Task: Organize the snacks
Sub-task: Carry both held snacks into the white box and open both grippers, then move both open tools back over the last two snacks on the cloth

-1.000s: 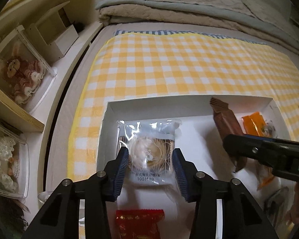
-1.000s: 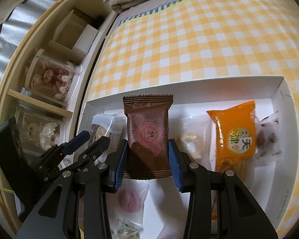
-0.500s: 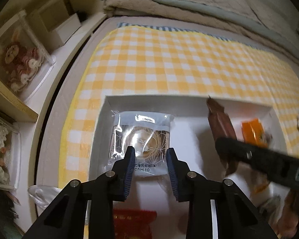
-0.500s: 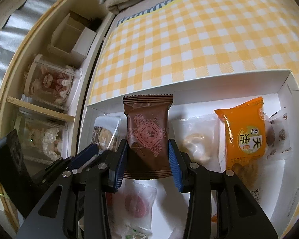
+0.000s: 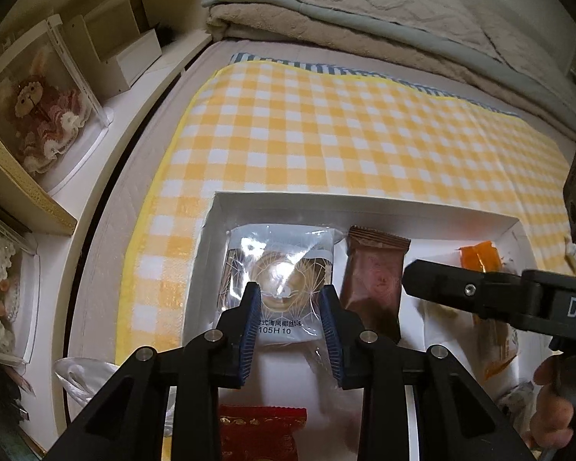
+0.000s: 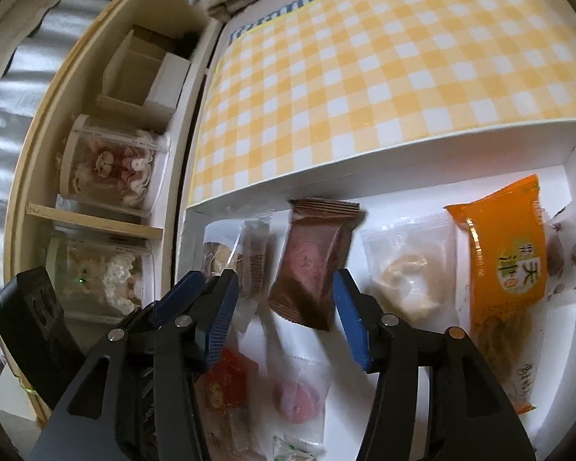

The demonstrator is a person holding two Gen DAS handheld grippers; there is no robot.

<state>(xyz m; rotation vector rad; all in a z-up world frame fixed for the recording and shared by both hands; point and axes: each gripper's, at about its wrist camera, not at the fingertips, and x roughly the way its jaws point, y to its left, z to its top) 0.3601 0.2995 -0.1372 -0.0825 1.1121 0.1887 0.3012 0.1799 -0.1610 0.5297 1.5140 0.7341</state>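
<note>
The left tool (image 5: 290, 317) has its blue pads (image 5: 249, 315) on either side of a clear-wrapped pastry (image 5: 280, 269); the pads sit at the packet's lower part, and whether they press it or merely flank it I cannot tell. That packet lies in the far left corner of a shallow white box (image 5: 364, 207), its printed label toward the tool.

The right tool (image 6: 284, 315) is spread wide, pads apart from the brown snack packet (image 6: 311, 265) that lies between them, tilted and somewhat blurred. In the left view the same brown packet (image 5: 372, 280) rests just beside the pastry, on its right, with the right tool's black finger (image 5: 472, 292) reaching across the box beyond it.

Further along the far wall of the box (image 6: 403, 153), going right, lie a clear packet with a pale ring-shaped biscuit (image 6: 407, 269), then an orange packet (image 6: 507, 261), then a clear wrapper with dark pieces (image 6: 568, 253) against the right wall. Nearer the tools lie a red packet (image 6: 226, 384) and a clear packet holding a pink sweet (image 6: 295, 395).

The box sits on a yellow checked cloth (image 5: 326, 134) spread over the bed, with folded blankets (image 5: 364, 19) at the far edge. Left of the bed, a wooden shelf (image 6: 96, 219) holds dolls in clear cases (image 6: 111, 173).
</note>
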